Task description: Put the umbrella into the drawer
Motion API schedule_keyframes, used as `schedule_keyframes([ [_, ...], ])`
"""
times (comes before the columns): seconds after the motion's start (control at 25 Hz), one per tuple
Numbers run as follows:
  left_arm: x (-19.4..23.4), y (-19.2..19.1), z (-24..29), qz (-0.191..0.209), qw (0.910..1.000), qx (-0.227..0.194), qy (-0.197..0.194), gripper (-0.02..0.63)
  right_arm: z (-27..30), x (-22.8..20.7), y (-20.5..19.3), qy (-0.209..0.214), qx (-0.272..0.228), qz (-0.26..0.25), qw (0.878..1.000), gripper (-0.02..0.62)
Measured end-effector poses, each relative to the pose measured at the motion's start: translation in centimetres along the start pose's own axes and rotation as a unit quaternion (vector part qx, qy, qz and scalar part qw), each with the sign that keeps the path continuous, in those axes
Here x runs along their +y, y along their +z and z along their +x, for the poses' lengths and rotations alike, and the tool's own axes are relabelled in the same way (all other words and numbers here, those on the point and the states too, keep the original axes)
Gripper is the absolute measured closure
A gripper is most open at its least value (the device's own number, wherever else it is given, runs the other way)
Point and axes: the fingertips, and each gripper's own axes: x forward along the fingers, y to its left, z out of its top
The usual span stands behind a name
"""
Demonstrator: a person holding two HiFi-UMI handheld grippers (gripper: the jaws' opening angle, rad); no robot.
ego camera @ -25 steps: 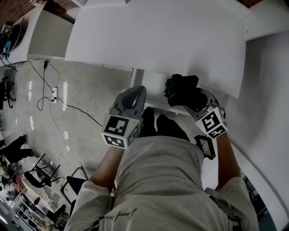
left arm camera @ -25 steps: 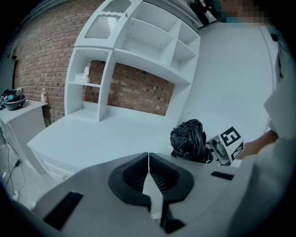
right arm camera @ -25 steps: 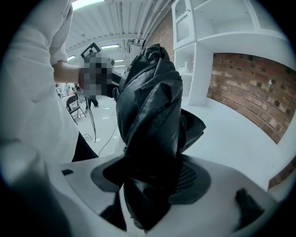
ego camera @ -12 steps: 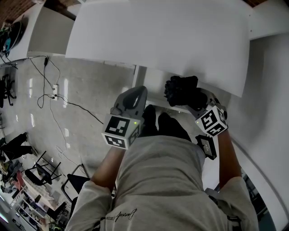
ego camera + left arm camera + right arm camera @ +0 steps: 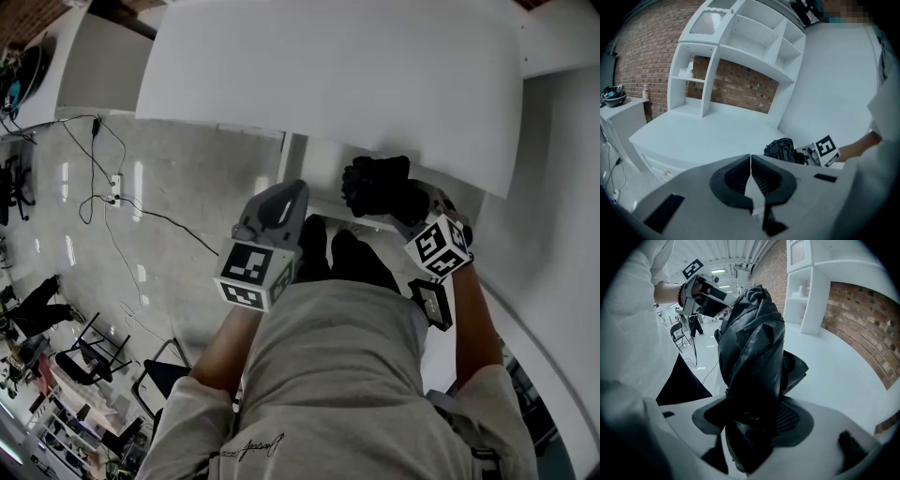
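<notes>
Floor, far left: pale grey floor [image 5: 159, 216] with black cables [image 5: 98, 173], a white power strip [image 5: 113, 193] and dark chairs [image 5: 89, 361] at the lower corner.
Table: broad white table [image 5: 328, 84], top bare in the head view; in the left gripper view backed by a white shelf unit [image 5: 740, 42] against a brick wall [image 5: 642, 61].
Left claw: left claw [image 5: 281, 195] low in front of the table's near edge, marker cube [image 5: 251, 274] towards the person; jaws pressed together tip to tip, nothing between them [image 5: 750, 159].
Person: light shirt [image 5: 328, 375] filling the lower middle, dark legs [image 5: 337, 258] between the two claws.
Umbrella: black folded umbrella [image 5: 375, 186], crumpled fabric bunched in folds, held off every surface just in front of the table's near edge and above a white panel [image 5: 319, 183] below that edge; whether that panel is the drawer, cannot tell. Not inside anything.
Right claw: right claw [image 5: 392, 204] to the right of the left one, well tilted downward, its marker cube [image 5: 436, 248] behind it; jaws spread wide and clamped on the umbrella's lower end [image 5: 754, 423], dark pads on both sides of the fabric, the bundle rising straight up out of the grip.
Far right: white wall [image 5: 553, 187] beside the table.
</notes>
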Motion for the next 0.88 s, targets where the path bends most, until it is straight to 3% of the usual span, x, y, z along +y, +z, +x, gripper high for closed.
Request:
schedule_keyframes([
  [0.88,0.7,-1.0,-0.1,-0.008,0.9999,0.014,0.004,0.589,4.2,0.5,-3.5,0.010,0.073,-0.042,0.996,0.328],
])
